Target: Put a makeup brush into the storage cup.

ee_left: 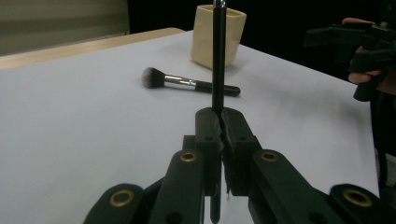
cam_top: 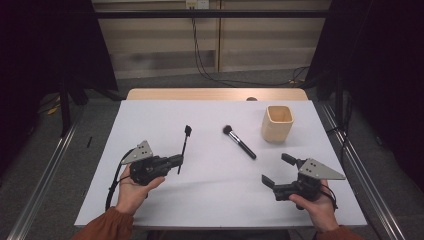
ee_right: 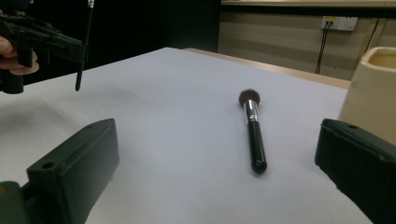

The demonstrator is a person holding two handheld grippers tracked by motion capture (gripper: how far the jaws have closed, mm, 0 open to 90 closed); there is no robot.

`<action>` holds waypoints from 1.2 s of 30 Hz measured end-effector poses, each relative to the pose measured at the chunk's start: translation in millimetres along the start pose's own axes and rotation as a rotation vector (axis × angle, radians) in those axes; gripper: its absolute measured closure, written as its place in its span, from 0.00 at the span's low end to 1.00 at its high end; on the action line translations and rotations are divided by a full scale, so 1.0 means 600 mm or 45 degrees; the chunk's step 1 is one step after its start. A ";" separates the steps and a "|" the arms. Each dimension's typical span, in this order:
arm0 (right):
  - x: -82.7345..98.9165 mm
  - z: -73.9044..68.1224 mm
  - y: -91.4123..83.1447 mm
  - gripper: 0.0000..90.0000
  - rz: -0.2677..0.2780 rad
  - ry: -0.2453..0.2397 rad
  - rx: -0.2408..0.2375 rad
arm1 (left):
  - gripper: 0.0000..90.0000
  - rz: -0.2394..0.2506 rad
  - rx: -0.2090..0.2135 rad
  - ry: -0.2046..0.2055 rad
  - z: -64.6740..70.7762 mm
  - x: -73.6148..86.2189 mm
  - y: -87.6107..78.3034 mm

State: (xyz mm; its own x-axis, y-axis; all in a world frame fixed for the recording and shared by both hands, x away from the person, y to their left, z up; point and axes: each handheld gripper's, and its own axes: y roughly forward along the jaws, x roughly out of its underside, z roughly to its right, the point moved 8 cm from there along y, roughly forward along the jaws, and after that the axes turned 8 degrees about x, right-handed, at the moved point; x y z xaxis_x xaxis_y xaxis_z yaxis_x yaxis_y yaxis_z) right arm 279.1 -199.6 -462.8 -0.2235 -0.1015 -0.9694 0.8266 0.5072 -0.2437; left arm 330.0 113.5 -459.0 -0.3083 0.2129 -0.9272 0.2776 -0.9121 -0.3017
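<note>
Nearest us, our left claw (cam_top: 179, 161) is clamped on a thin black brush (cam_top: 184, 145), held off the bench (cam_top: 150, 115) well left of the cup (cam_top: 277, 123). Our right claw (cam_top: 280, 169) stands open and holds nothing, just in front of the cup. Farther out, the powder brush (cam_top: 240, 142) lies flat on the bench, left of the cup, untouched. We judge the work barely begun: one brush lifted, none in the cup, two to go. The left gripper view shows the jaws pinching the handle near its lower end; the high view shows the bristle tip pointing away from us.
</note>
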 end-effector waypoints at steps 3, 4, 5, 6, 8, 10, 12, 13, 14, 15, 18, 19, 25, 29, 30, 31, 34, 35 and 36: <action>-0.005 -0.010 0.009 0.00 0.000 -0.003 -0.022 | 0.96 0.001 0.020 0.002 0.007 -0.003 0.008; -0.008 -0.014 0.012 0.00 0.006 -0.003 -0.036 | 0.96 0.003 0.025 0.001 0.009 -0.004 0.011; -0.010 -0.017 0.015 0.00 0.005 -0.004 -0.047 | 0.96 0.003 0.026 0.002 0.010 -0.005 0.014; -0.011 -0.021 0.018 0.00 0.000 -0.001 -0.054 | 0.96 0.004 0.033 0.008 0.012 -0.007 0.015; -0.016 -0.026 0.025 0.00 0.003 0.003 -0.072 | 0.96 0.003 0.035 0.013 0.015 -0.010 0.019; -0.024 -0.030 0.030 0.00 0.011 0.005 -0.078 | 0.96 0.002 0.039 0.016 0.017 -0.012 0.022; -0.034 -0.036 0.034 0.00 0.030 0.010 -0.093 | 0.96 0.001 0.040 0.017 0.020 -0.015 0.028; -0.039 -0.039 0.036 0.00 0.033 0.009 -0.103 | 0.96 0.005 0.043 0.025 0.021 -0.017 0.031; -0.045 -0.043 0.038 0.00 0.047 -0.001 -0.122 | 0.96 -0.002 0.049 0.029 0.023 -0.019 0.035; -0.052 -0.047 0.040 0.00 0.054 0.001 -0.141 | 0.96 -0.003 0.050 0.030 0.024 -0.021 0.038; -0.067 -0.058 0.047 0.00 0.060 0.010 -0.169 | 0.96 -0.001 0.065 0.040 0.029 -0.028 0.051; -0.070 -0.060 0.050 0.00 0.057 0.013 -0.173 | 0.96 -0.002 0.068 0.046 0.030 -0.030 0.055; -0.078 -0.076 0.069 0.00 0.032 0.007 -0.235 | 0.96 -0.007 0.099 0.059 0.039 -0.041 0.077; -0.091 -0.078 0.077 0.00 0.034 0.028 -0.242 | 0.96 -0.015 0.118 0.067 0.047 -0.042 0.089; -0.094 -0.080 0.079 0.00 0.032 0.031 -0.246 | 0.96 -0.018 0.123 0.070 0.048 -0.040 0.091; -0.095 -0.084 0.081 0.00 0.028 0.026 -0.256 | 0.96 -0.016 0.138 0.070 0.051 -0.038 0.094; -0.097 -0.096 0.087 0.02 0.029 0.016 -0.290 | 0.96 -0.036 0.146 0.073 0.055 -0.029 0.102; -0.097 -0.099 0.090 0.02 0.027 0.017 -0.294 | 0.96 -0.039 0.144 0.077 0.056 -0.029 0.104; -0.096 -0.101 0.092 0.02 0.019 0.013 -0.297 | 0.96 -0.033 0.149 0.075 0.058 -0.029 0.104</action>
State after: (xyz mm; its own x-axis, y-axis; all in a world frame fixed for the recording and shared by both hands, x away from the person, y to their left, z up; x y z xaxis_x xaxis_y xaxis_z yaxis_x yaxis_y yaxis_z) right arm 306.5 -114.0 -418.8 -0.2182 -0.0844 -0.9722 0.6885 0.6928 -0.2146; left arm 321.1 40.8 -454.2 -0.2593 0.2541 -0.9318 0.1608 -0.9399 -0.3011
